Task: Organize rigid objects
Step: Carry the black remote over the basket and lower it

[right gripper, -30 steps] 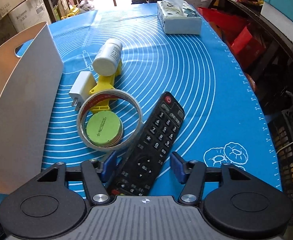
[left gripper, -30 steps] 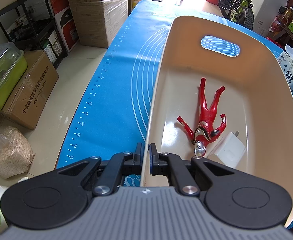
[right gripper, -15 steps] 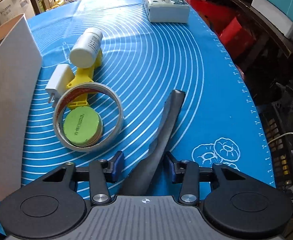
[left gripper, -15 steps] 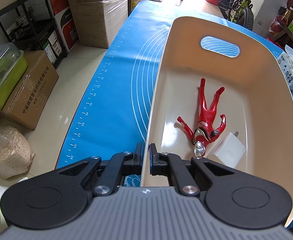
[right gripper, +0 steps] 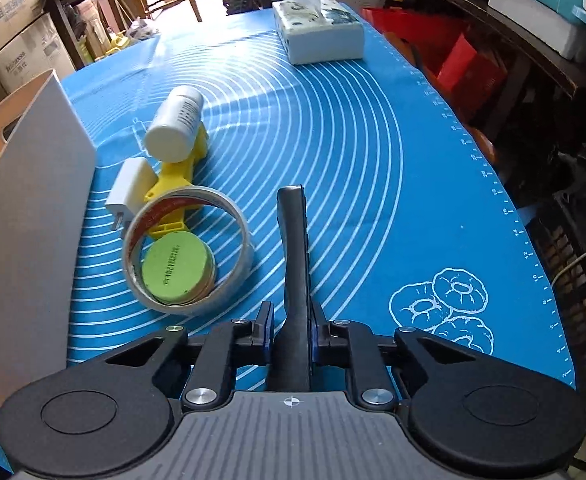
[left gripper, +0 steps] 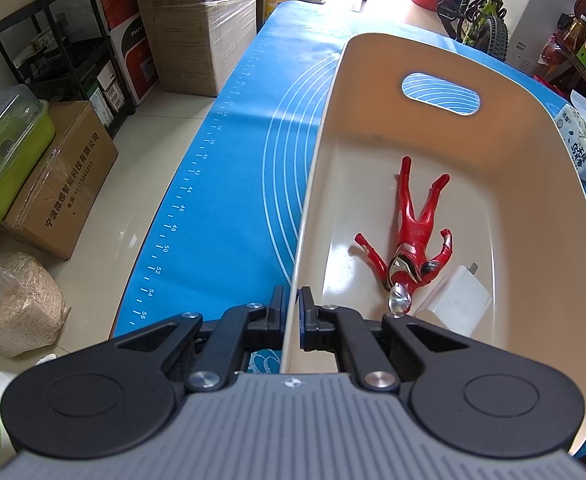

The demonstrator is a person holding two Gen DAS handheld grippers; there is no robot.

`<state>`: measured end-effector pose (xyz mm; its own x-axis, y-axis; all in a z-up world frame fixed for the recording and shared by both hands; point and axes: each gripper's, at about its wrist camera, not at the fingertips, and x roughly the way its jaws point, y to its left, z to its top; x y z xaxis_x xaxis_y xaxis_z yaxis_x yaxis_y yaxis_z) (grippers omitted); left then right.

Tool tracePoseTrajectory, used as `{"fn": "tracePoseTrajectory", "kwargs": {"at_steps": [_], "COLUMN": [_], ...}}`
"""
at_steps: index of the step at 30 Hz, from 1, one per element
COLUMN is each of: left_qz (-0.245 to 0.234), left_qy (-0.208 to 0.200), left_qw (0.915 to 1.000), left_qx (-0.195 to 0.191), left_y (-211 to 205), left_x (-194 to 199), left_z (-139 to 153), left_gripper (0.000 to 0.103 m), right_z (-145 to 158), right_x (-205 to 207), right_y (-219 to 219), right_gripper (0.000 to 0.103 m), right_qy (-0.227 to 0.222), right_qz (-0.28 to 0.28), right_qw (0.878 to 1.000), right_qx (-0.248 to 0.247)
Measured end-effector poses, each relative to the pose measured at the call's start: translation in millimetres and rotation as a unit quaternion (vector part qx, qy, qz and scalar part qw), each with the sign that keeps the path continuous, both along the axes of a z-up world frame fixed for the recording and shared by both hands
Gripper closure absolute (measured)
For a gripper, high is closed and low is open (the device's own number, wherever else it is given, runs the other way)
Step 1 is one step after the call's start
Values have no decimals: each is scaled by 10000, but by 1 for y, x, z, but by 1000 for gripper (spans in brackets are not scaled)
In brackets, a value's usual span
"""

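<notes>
My left gripper (left gripper: 291, 316) is shut on the near rim of the cream bin (left gripper: 313, 184). In the bin lie a red toy figure (left gripper: 411, 236) and a white charger (left gripper: 455, 306). My right gripper (right gripper: 291, 322) is shut on the black remote (right gripper: 295, 248), held on edge above the blue mat and pointing forward. Left of it on the mat lie a tape roll (right gripper: 229, 216) around a green-lidded tin (right gripper: 177, 268), a yellow toy (right gripper: 173, 178), a second white charger (right gripper: 129, 184) and a white bottle (right gripper: 177, 126). The bin's outer wall (right gripper: 29, 216) shows at far left.
A tissue box (right gripper: 321, 36) stands at the far end of the blue mat (right gripper: 373, 168). Cardboard boxes (left gripper: 61, 184), a shelf and a sack stand on the floor left of the table. Shelves and crates run along the right side.
My right gripper has closed on the remote, turned it from flat onto its edge and lifted it off the mat. The left gripper has stayed on the bin rim.
</notes>
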<state>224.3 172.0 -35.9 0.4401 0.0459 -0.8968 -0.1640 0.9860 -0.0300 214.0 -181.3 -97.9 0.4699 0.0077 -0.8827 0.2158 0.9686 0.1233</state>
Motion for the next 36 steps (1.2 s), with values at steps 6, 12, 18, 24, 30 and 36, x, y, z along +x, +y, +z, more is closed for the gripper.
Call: {"fn": "tracePoseTrajectory", "kwargs": {"at_steps": [6,12,18,24,30,36], "left_qz": [0,2,2,0,-1,-3], "left_qy": [1,2,3,2,4,4], "left_qw": [10000,10000,10000,10000,10000,10000], "left_qx": [0,-1,2,1,5,5], "left_y": [0,0,0,0,0,0], "left_x": [0,0,0,0,0,0], "left_z": [0,0,0,0,0,0], "left_gripper": [95,95,96,96,96,96], "right_z": [17,59,108,134,150,153], "right_x": [-2,2,20,42,58,69], "right_y": [2,9,31,63,104,146], "right_gripper": [76,76,76,76,76,76], "right_qy": [-248,-808,-1468,-1838,-2051,-2078], "right_qz": [59,230,599,963,1349,1700], "right_qw": [9997,9964,9873,9781,9684,9608], "right_qx": [-65,-91,-25,161,438,684]}}
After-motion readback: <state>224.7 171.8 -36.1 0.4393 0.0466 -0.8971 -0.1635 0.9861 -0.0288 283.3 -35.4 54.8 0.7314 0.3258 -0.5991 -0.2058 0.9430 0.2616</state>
